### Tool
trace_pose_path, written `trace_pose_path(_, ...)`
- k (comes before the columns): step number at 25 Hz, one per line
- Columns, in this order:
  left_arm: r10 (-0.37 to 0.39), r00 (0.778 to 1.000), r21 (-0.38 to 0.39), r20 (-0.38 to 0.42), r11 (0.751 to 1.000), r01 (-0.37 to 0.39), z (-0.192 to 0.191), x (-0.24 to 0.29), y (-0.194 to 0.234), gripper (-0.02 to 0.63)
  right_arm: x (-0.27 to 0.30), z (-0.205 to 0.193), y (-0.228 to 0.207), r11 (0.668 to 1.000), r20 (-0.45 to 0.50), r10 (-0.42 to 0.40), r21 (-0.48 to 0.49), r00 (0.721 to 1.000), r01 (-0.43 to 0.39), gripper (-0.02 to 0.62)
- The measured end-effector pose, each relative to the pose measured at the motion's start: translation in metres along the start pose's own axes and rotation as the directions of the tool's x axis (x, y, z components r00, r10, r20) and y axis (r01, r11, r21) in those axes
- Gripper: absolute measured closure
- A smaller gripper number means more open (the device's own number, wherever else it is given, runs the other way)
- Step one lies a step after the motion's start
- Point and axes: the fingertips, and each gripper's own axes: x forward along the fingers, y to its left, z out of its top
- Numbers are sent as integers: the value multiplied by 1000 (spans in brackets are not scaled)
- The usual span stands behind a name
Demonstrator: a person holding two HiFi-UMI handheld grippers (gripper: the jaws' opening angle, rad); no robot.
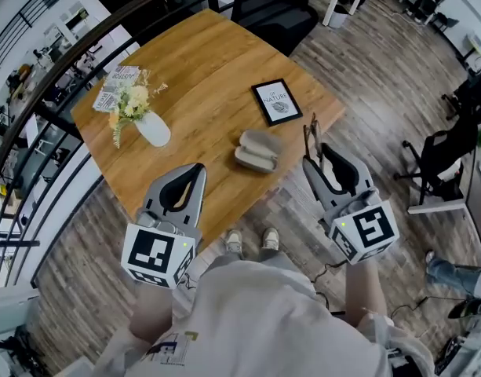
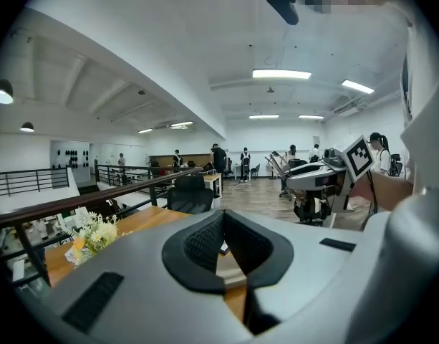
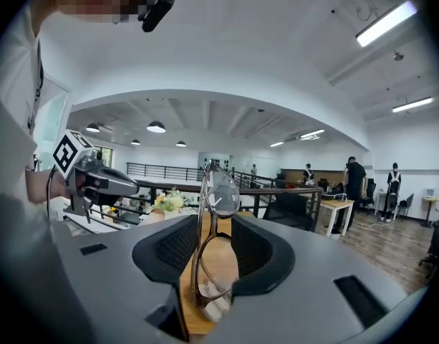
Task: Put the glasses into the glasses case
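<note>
Left claw: my jaws taper to meet at the tips with nothing in them. My own view shows only a wedge of table between the pads.
Right claw: my jaws stand fairly wide, clamped on the glasses, which sit on edge between the pads.
Glasses: one lens sticks out past my tips. In the head view they are just a thin dark frame over the table's near right edge.
Glasses case: grey, on the table left of my right claw and apart from it. I cannot tell if it is open, and neither claw view clearly shows it.
Framed print: beyond the case; it reads "NATURE", with smaller print too fine to read.
Vase of flowers: far left; its blooms show in my left view.
Printed paper: behind the vase, its headline too small to read.
Far room: only the claw views show people standing.
</note>
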Motion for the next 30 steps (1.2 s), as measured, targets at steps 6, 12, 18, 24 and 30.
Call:
trace_pose_path(6, 16, 998, -11, -68, 1000, -17, -22, 29, 1, 589, 45, -42, -13, 996, -77, 88, -14, 993, -90, 428)
trace_pose_path(12, 2, 990, -42, -142, 999, -8, -51, 60, -3, 589, 88, -95, -9, 980, -234, 183, -38, 955, -197, 427)
trace_pose_path(18, 5, 973, -83, -230, 996, -25, -93, 91, 4, 589, 125, -144, 7, 950, -349, 272, -53, 897, -309, 426)
trace_pose_path(24, -1, 952, -130, -307, 991, -41, -137, 116, 13, 589, 159, -203, 11, 927, -457, 330, -6, 826, -374, 426)
trace_pose_path(30, -23, 925, -177, -380, 983, -49, -180, 132, 15, 589, 186, -264, 16, 904, -564, 378, 55, 734, -423, 425)
